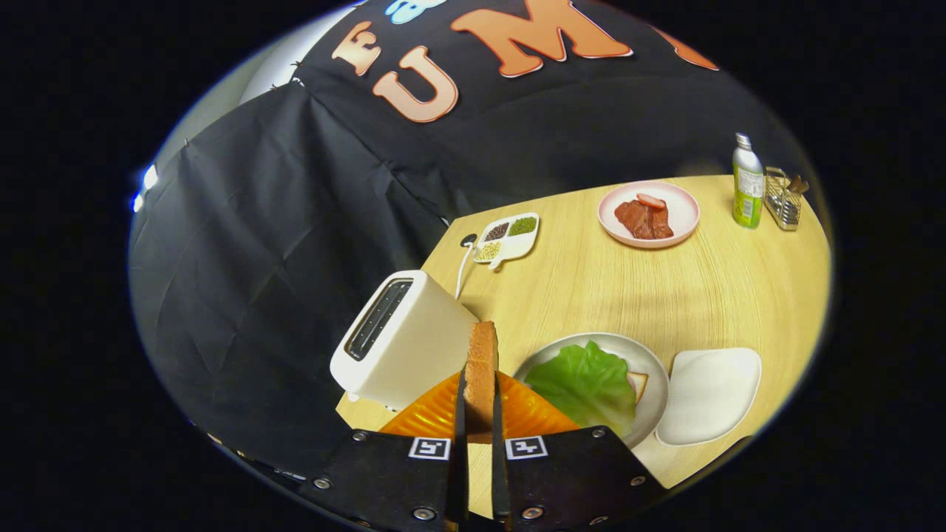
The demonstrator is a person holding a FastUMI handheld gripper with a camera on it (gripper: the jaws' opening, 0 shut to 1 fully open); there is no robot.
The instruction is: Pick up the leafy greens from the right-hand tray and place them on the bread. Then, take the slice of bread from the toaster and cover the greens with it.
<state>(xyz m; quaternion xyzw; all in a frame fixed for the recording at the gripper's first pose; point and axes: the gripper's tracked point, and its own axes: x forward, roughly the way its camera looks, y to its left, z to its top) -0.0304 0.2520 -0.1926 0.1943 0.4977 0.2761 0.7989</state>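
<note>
My gripper (479,414) is shut on a slice of toasted bread (481,366), held edge-on and upright between both fingers, in the air above the table. Just left of the slice stands the white toaster (403,340), its slots dark. Right of the fingers a grey plate (650,369) carries a green lettuce leaf (587,384) lying on a slice of bread (638,384), whose corner shows past the leaf. Beyond that plate to the right lies an empty white tray (709,395).
An orange ribbed mat (436,414) lies under the fingers. Farther back stand a pink plate of meat slices (649,214), a white divided dish of seeds (507,238), a green bottle (747,185) and a wire holder (783,199). Black cloth falls away beyond the table's left edge.
</note>
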